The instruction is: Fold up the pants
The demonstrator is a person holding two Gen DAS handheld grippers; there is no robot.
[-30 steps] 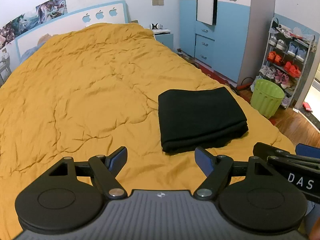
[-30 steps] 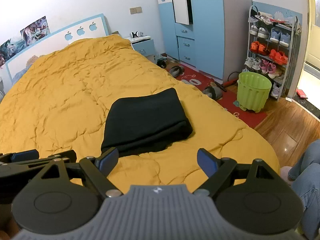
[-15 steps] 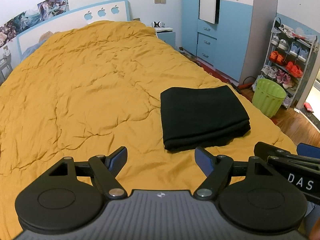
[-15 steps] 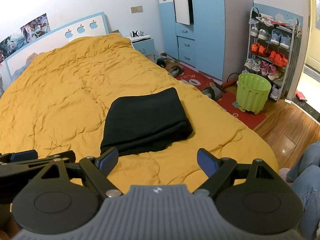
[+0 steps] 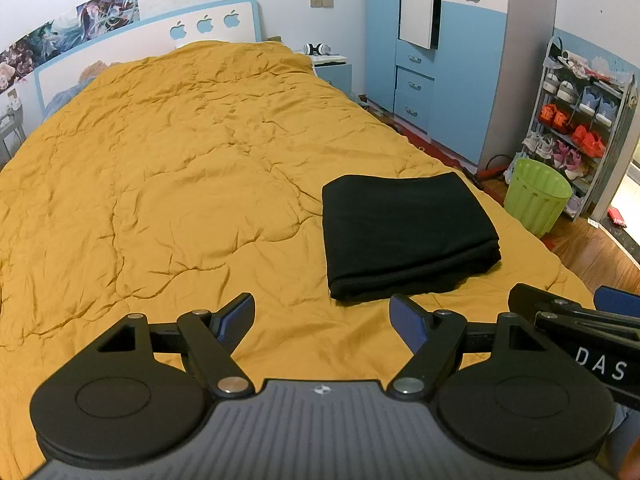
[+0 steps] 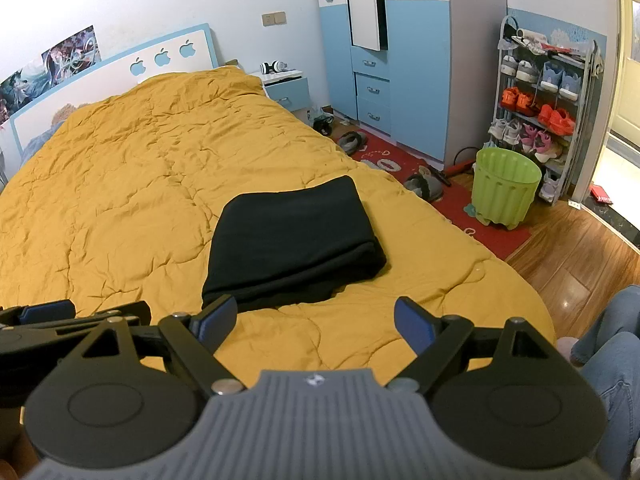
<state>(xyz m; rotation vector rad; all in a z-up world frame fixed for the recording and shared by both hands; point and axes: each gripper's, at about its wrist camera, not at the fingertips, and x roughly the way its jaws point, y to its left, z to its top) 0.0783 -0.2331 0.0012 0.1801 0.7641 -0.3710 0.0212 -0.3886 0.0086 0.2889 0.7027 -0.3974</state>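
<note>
The black pants (image 5: 408, 236) are folded into a neat, thick rectangle and sit on the mustard-yellow quilt (image 5: 168, 184), near the foot of the bed on the side closest to the green bin (image 6: 505, 190) and shoe rack (image 6: 540, 112). Both grippers are up off the bed and nowhere near touching the pants. The left gripper (image 5: 322, 318) has its blue-padded fingers spread wide with nothing between them, and same deal for the right gripper (image 6: 316, 320), wide apart and empty. A denim-covered leg (image 6: 612, 352) shows at the right edge.
</note>
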